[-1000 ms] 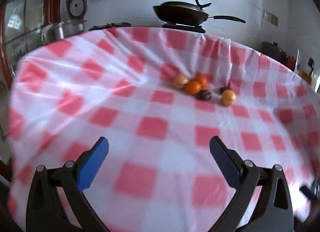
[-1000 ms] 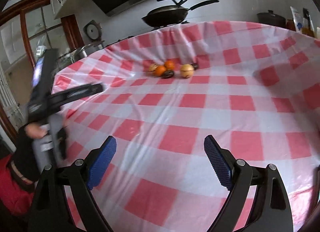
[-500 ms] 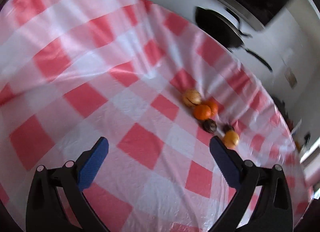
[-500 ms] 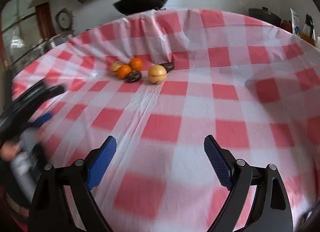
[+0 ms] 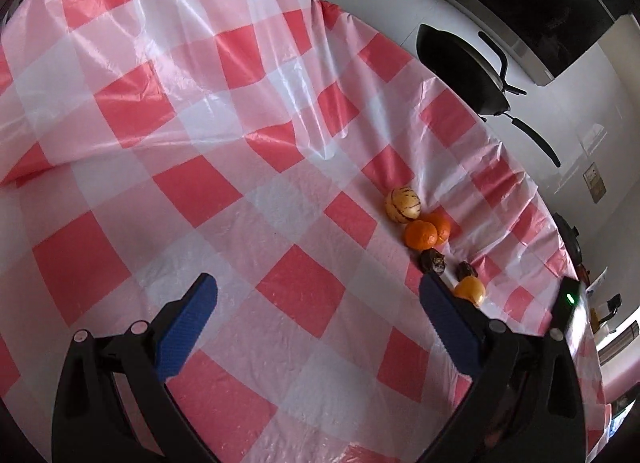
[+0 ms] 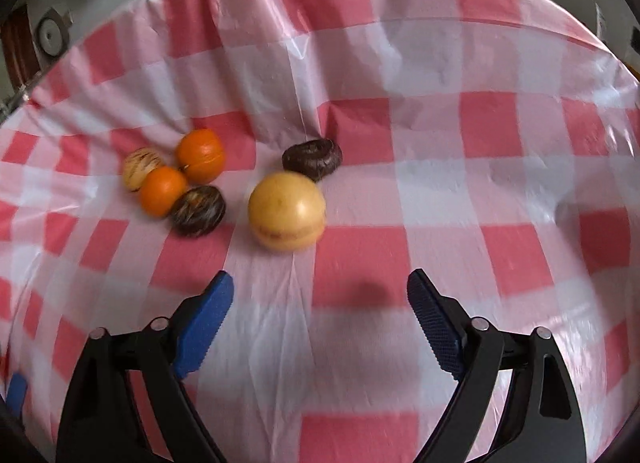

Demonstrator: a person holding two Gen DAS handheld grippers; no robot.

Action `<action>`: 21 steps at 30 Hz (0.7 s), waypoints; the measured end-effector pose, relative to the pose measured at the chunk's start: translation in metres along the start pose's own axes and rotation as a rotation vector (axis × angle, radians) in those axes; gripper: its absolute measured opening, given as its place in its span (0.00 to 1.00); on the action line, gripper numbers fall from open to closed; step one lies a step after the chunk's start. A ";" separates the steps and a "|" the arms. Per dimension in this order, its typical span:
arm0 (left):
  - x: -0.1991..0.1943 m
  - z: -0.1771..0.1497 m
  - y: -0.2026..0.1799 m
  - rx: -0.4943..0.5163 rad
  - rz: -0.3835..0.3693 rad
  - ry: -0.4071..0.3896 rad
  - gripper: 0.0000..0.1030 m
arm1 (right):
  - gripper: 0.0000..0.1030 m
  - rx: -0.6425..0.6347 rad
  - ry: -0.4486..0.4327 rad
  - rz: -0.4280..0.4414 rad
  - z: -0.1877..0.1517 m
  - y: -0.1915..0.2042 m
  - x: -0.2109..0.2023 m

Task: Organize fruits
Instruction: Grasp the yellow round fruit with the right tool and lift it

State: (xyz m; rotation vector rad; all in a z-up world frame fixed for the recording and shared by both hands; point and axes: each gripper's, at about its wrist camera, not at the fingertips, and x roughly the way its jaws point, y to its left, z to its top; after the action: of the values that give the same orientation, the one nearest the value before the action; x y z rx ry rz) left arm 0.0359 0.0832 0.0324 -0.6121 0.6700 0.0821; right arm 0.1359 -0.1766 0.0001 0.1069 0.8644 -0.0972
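Note:
Several fruits lie together on a red-and-white checked tablecloth (image 6: 440, 183). In the right wrist view a large yellow fruit (image 6: 286, 216) is nearest, with a dark wrinkled fruit (image 6: 312, 158) behind it, another dark fruit (image 6: 197, 210), two oranges (image 6: 162, 191) (image 6: 201, 154) and a striped pale fruit (image 6: 140, 173) to the left. My right gripper (image 6: 320, 307) is open and empty, just short of the yellow fruit. My left gripper (image 5: 316, 303) is open and empty; the fruits (image 5: 420, 234) lie ahead to its right, the yellow one (image 5: 470, 289) partly behind its right finger.
A black wok (image 5: 460, 71) stands on a stove beyond the table's far edge, under a range hood. The cloth (image 5: 200, 111) is wrinkled and folded near the far edge. A device with a green light (image 5: 570, 311) shows at the right of the left wrist view.
My right gripper has moved forward, close up to the fruits. My left gripper has tilted and shifted, so the fruits now sit by its right finger. Both stay open.

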 end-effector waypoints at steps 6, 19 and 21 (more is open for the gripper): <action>0.001 -0.003 -0.003 0.036 0.009 0.003 0.98 | 0.63 -0.023 0.038 -0.040 0.026 0.014 0.027; 0.010 -0.017 -0.017 0.127 0.016 0.044 0.98 | 0.43 0.272 -0.059 0.301 0.019 -0.066 0.006; 0.011 -0.021 -0.021 0.147 0.005 0.048 0.98 | 0.43 0.345 -0.068 0.325 0.018 -0.080 0.005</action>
State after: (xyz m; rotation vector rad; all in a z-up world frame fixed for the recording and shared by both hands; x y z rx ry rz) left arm 0.0386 0.0530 0.0239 -0.4719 0.7177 0.0229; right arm 0.1428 -0.2587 0.0037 0.5618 0.7459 0.0559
